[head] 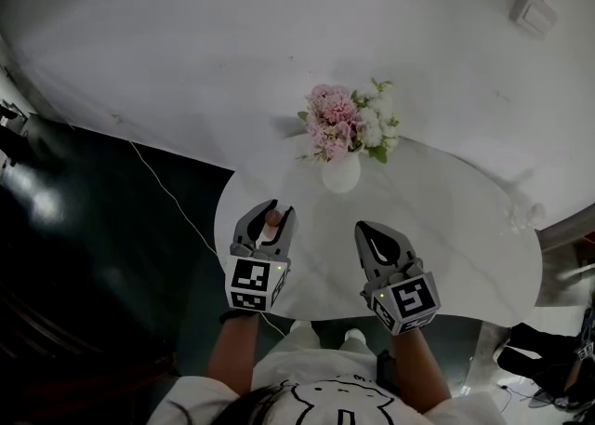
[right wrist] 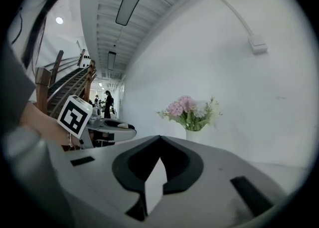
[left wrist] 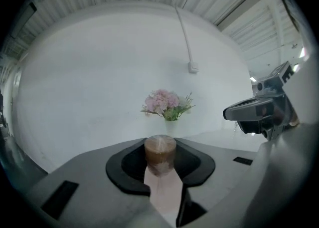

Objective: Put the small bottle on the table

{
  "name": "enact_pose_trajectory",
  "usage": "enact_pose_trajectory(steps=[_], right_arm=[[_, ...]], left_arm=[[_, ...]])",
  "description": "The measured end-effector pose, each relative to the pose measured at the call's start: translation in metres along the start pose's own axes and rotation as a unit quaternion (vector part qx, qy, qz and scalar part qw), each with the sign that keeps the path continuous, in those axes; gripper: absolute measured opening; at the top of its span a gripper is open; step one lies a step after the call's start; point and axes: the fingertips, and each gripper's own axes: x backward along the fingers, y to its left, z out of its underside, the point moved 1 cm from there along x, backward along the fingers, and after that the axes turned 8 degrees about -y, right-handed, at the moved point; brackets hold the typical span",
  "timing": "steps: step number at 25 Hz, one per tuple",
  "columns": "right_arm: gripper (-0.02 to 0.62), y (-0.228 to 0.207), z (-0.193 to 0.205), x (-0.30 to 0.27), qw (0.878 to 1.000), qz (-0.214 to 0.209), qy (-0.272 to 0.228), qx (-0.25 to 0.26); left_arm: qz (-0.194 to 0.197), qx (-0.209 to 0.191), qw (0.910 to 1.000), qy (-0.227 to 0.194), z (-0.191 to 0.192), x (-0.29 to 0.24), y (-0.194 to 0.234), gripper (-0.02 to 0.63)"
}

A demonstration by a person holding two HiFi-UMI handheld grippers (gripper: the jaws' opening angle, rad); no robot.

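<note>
Above the near left edge of the round white table (head: 446,228), the left gripper (head: 279,210) pinches the small bottle (head: 272,219) between its jaws, seemingly ready to set it down, while the right gripper (head: 365,228) hovers alongside, empty, jaws pressed together.

We see the head view dim and underexposed: the white wall (head: 279,33) reads grey, the floor (head: 93,274) near black with one soft glare patch at left. Both gripper views show strong fisheye bending and black corners. The small bottle (left wrist: 160,153), close to the lens, looks soft. A ceiling lamp (right wrist: 59,20) blooms.
</note>
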Motion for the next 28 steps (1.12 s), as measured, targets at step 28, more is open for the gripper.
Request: enact_pose_trajectory(steps=[28], right_arm=[[-0.005, 0.009, 0.042, -0.011, 0.999, 0.009, 0.050, -0.016]], left_arm=[[0.027, 0.030, 0.9938, 0.104, 0.112, -0.054, 0.006, 0.123]])
